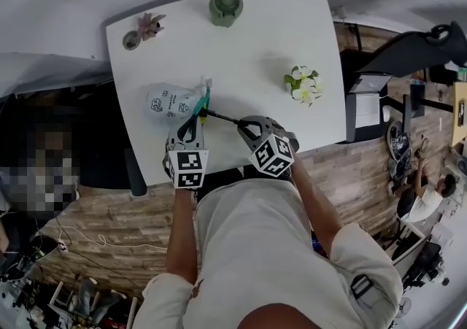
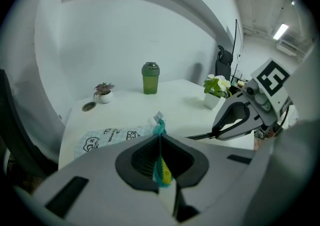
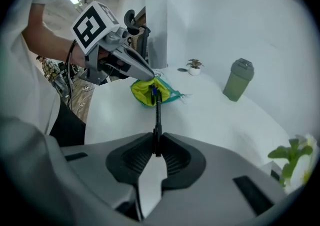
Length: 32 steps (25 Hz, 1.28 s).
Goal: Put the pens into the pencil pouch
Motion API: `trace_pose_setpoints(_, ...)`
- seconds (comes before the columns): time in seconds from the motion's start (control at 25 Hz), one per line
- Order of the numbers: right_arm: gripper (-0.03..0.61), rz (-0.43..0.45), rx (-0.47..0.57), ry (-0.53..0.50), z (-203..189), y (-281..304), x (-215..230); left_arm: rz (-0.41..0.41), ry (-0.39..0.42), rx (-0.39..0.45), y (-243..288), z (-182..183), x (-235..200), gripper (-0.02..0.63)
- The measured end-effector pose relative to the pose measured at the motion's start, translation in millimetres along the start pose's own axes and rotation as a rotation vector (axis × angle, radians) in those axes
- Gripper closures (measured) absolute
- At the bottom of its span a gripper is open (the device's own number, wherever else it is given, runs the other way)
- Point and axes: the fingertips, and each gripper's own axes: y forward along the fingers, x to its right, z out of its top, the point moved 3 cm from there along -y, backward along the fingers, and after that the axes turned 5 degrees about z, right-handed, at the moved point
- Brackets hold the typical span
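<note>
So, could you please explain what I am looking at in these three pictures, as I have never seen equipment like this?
Gladly. There is no robot here: a person stands at a white table with a hand-held two-jaw gripper in each hand. The head view looks down from a camera on the person's head. The other two views come from cameras riding on each gripper, looking along its jaws. The left gripper is shut on the edge of a printed pencil pouch, lifting it at its open mouth. The right gripper is shut on a black pen, whose far end is at that mouth. Also on the table are a green bottle, a small potted plant and a pot of white flowers.
</note>
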Motion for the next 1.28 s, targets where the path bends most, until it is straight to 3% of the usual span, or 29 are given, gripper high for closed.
trace_pose_setpoints(0.44,0.518,0.084,0.038,-0.161,66,51,1,-0.005,-0.057,0.045,-7,10,-6,0.604)
trace_pose_setpoints(0.68,0.518,0.096,0.082,-0.181,97,73,0,-0.01,-0.078,0.058,-5,11,-8,0.604)
trace_pose_setpoints(0.96,0.49,0.086,0.185,-0.072,101,89,3,-0.019,-0.083,0.069,2,6,-11,0.603)
trace_pose_setpoints(1.28,0.451,0.018,0.206,0.014,81,64,13,-0.045,-0.044,0.074,3,-4,-5,0.578)
